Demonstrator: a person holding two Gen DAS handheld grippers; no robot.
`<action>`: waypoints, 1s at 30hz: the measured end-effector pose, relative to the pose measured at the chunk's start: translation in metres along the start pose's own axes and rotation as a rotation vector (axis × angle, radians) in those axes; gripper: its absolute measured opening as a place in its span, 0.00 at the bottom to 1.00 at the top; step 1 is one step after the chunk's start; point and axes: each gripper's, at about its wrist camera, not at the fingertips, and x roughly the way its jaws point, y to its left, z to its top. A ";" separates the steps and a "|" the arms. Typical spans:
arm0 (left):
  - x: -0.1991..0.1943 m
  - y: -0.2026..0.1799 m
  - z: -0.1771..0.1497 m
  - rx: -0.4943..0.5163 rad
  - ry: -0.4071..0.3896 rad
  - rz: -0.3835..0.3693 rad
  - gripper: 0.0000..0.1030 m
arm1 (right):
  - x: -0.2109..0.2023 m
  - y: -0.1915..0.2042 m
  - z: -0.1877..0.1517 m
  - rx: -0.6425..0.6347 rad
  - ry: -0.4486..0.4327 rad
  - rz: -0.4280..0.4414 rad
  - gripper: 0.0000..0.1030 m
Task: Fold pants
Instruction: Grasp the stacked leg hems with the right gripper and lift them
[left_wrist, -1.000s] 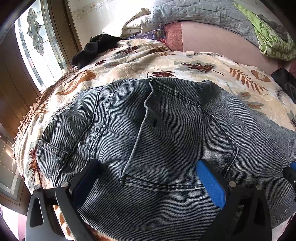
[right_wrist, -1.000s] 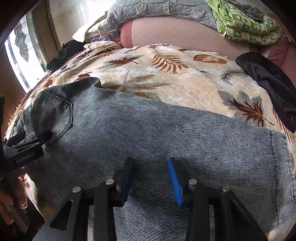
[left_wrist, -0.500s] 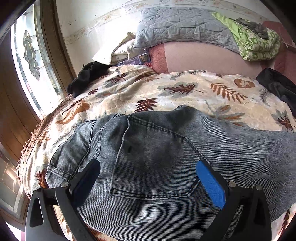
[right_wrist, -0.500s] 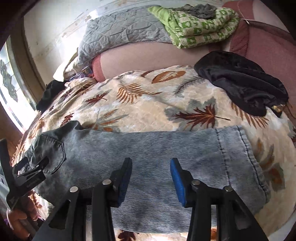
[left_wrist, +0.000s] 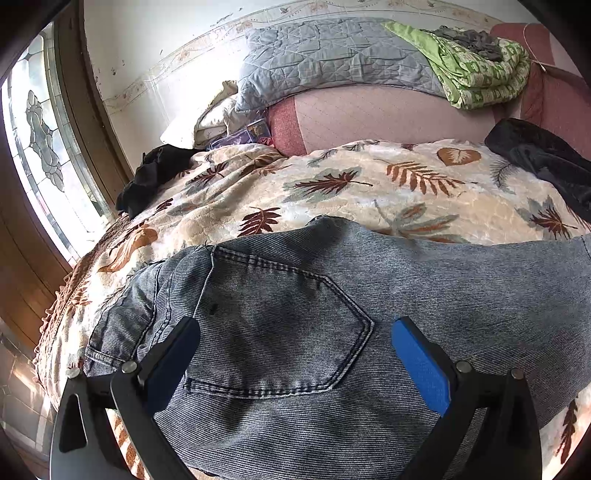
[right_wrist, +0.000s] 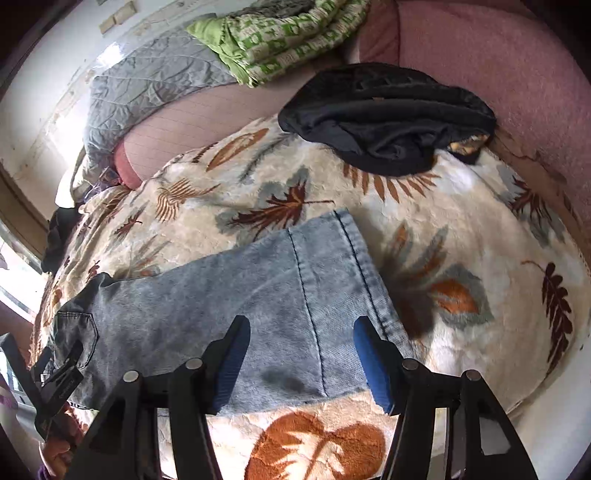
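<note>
Blue-grey jeans (left_wrist: 424, 295) lie flat on a leaf-patterned blanket (left_wrist: 332, 192), legs folded one over the other. In the left wrist view my left gripper (left_wrist: 295, 354) is open, hovering over the back pocket (left_wrist: 280, 328) near the waistband. In the right wrist view the jeans (right_wrist: 221, 306) stretch from the waist at left to the hem (right_wrist: 351, 266). My right gripper (right_wrist: 299, 358) is open above the hem end, holding nothing. The left gripper (right_wrist: 55, 380) shows at the far left over the pocket.
A black garment (right_wrist: 388, 110) lies on the blanket beyond the hem. Another dark garment (left_wrist: 155, 177) lies near the window (left_wrist: 40, 147). A grey quilt (left_wrist: 332, 62) and green bedding (left_wrist: 476, 70) are stacked on the pink headboard (left_wrist: 388, 118). The blanket edge (right_wrist: 332, 454) is close below.
Both grippers have pulled up and back from the jeans. The right one has moved right along the leg to the hem and opened wider. The jeans have not moved.
</note>
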 end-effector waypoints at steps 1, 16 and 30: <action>-0.001 -0.001 0.000 0.004 -0.002 -0.004 1.00 | 0.002 -0.006 -0.002 0.022 0.015 0.004 0.60; -0.002 -0.021 -0.001 0.060 -0.005 -0.064 1.00 | 0.003 -0.070 -0.028 0.357 0.152 0.178 0.60; -0.002 -0.014 -0.002 0.049 -0.004 -0.060 1.00 | 0.036 -0.072 -0.045 0.616 0.066 0.203 0.62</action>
